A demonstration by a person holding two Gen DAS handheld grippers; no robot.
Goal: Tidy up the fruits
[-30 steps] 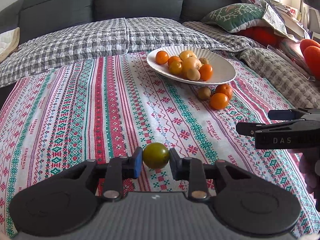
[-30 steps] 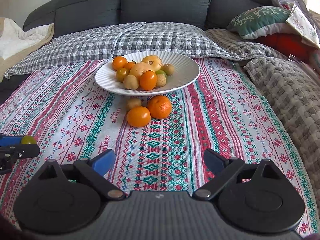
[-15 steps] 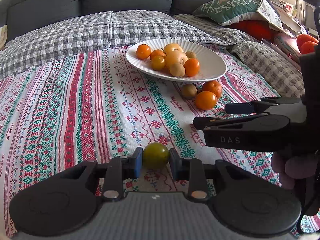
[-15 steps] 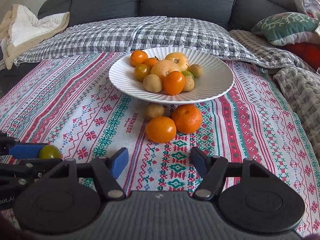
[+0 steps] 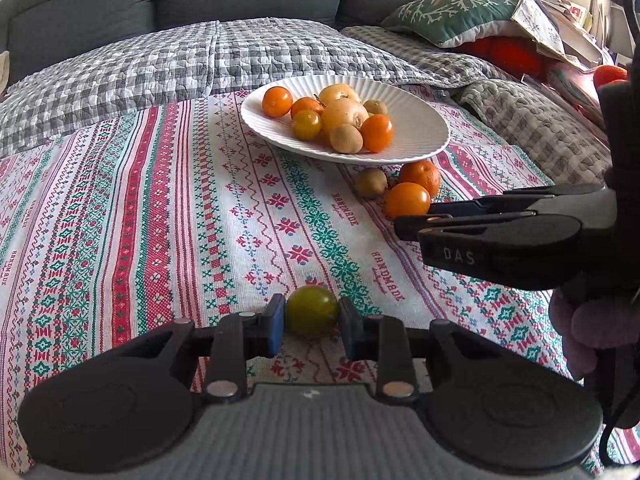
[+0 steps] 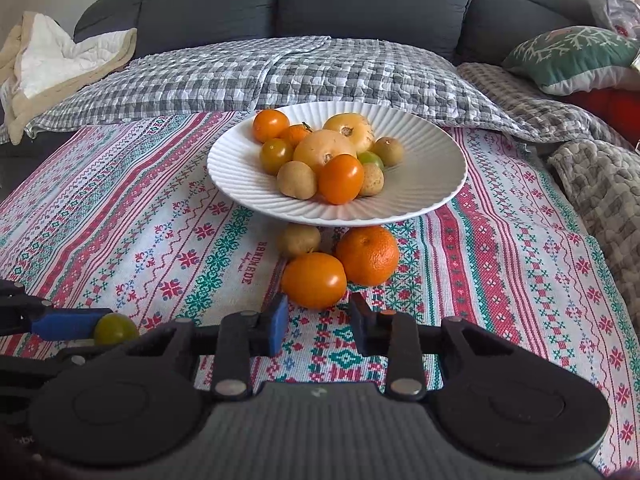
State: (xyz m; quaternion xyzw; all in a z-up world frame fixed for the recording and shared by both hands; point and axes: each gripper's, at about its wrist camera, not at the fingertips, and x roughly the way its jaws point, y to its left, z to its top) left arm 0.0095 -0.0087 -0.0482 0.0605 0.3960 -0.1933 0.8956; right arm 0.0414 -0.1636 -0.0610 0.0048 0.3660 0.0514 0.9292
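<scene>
The left tool (image 5: 312, 316) is clamped on a green tomato (image 5: 312, 311), one pad on each side, and holds it over the near middle of the patterned cloth (image 5: 160, 220); whether the tomato touches the cloth cannot be told. A hand (image 5: 584, 332) shows at the right edge of the left wrist view, under the right tool.

The right tool (image 6: 317, 320) has just been closing. Its jaws now stand drawn in to a narrow gap with nothing between them, only cloth below. Just beyond its tips lies an orange tomato (image 6: 314, 280), apart from the pads.

Touching that tomato on its far right is a mandarin (image 6: 368, 255). Just behind it on the left is a small brown fruit (image 6: 299, 239), partly under the rim of the plate (image 6: 440, 168). All three lie loose on the cloth.

The white ribbed plate stands near the cloth's far edge. Its left half holds a heap of fruit: orange and yellow tomatoes, two pale round fruits, small brown ones and a green one.

Past the far edge lies a grey checked quilt (image 6: 280, 76), then a dark sofa (image 6: 372, 0). A green cushion (image 6: 576, 54) rests beyond the far right corner.
</scene>
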